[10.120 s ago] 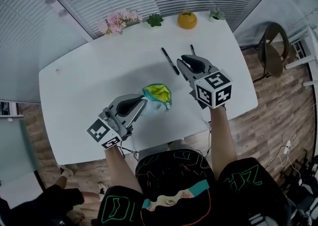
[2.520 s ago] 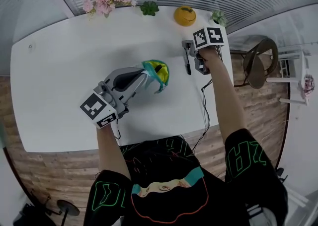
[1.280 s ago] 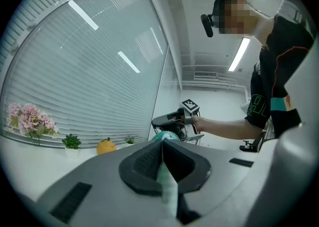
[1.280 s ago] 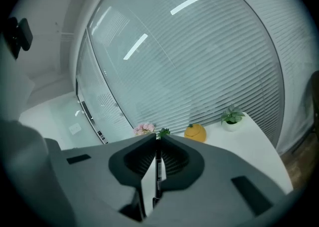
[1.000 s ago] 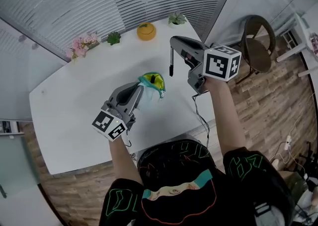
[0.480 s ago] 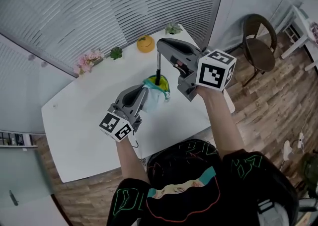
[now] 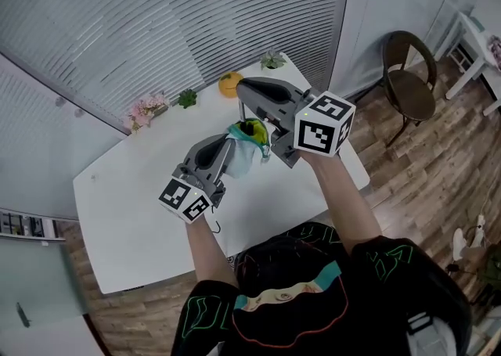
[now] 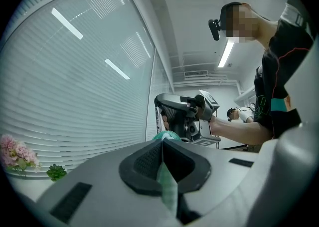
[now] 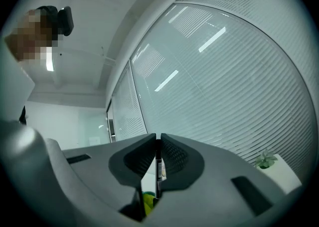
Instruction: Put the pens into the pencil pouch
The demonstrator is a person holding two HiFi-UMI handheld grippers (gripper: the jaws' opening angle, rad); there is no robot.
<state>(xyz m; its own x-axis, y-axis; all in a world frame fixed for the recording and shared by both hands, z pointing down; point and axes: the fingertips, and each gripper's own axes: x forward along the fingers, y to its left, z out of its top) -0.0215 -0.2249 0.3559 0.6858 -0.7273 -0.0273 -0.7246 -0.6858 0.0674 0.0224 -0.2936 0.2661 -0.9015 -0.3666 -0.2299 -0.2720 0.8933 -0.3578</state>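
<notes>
Above the surface (image 7: pixel 133 213), the pencil pouch (image 7: pixel 257 137) is held raised, its edge pinched in the left gripper (image 7: pixel 229 147) at 8 o'clock; the right gripper (image 7: pixel 243 90), at 12 o'clock, is clamped on a pen (image 7: pixel 249 121) poised upright at the mouth; insertion and release are judged outstanding.

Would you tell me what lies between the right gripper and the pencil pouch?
A black pen, clamped upright in the right gripper, hangs down toward the yellow mouth of the pencil pouch; the right gripper view shows it.

Nothing legible anywhere (the pen's label (image 9: pixel 159 171) is too small, the clothing's green lettering (image 7: pixel 190 317) unclear).
</notes>
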